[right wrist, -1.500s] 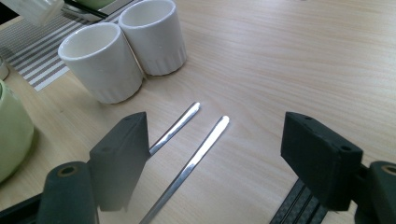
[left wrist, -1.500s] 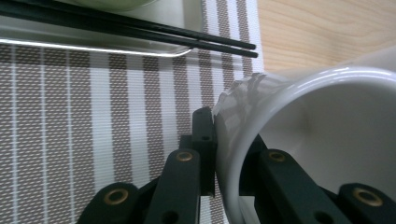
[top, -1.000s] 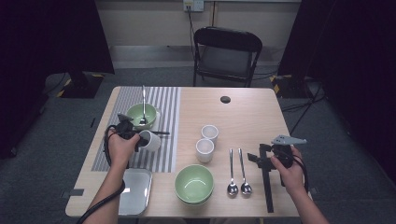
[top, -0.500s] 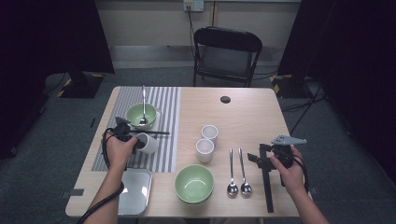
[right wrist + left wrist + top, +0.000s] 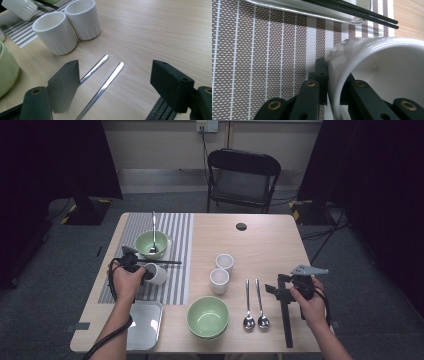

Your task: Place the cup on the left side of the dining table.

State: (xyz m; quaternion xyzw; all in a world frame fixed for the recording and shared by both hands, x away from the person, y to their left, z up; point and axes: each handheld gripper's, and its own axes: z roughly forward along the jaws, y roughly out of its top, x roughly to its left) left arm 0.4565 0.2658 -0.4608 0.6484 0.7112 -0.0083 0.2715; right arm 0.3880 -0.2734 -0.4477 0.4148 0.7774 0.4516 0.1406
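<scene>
1. The left gripper [image 5: 141,272] pinches the wall of a small white cup [image 5: 156,274]. In the left gripper view, one jaw sits inside the cup [image 5: 382,75] and the other presses on its outside. That way the thin wall is squeezed tight and the cup likely cannot slip.

2. The cup is tipped on its side. It is in the air, just above the striped placemat [image 5: 176,250]. I think the person is carrying it to a spot on the mat.

3. Close by are two black chopsticks [image 5: 162,262]. They lie across a white plate under the green bowl with a spoon [image 5: 151,243]. The cup should stay clear of them.

4. The right gripper [image 5: 292,287] rests near the edge of the table [image 5: 270,240]. Its jaws are spread wide and hold nothing. It seems to be waiting its turn.

5. In the right gripper view, two metal spoons [image 5: 102,75] lie side by side between the open jaws, on the wood. Two more white cups [image 5: 67,27] stand upright just past them, touching each other.

6. A second green bowl [image 5: 208,316] sits at the front. A metal tray [image 5: 145,325] lies near the left arm.
</scene>
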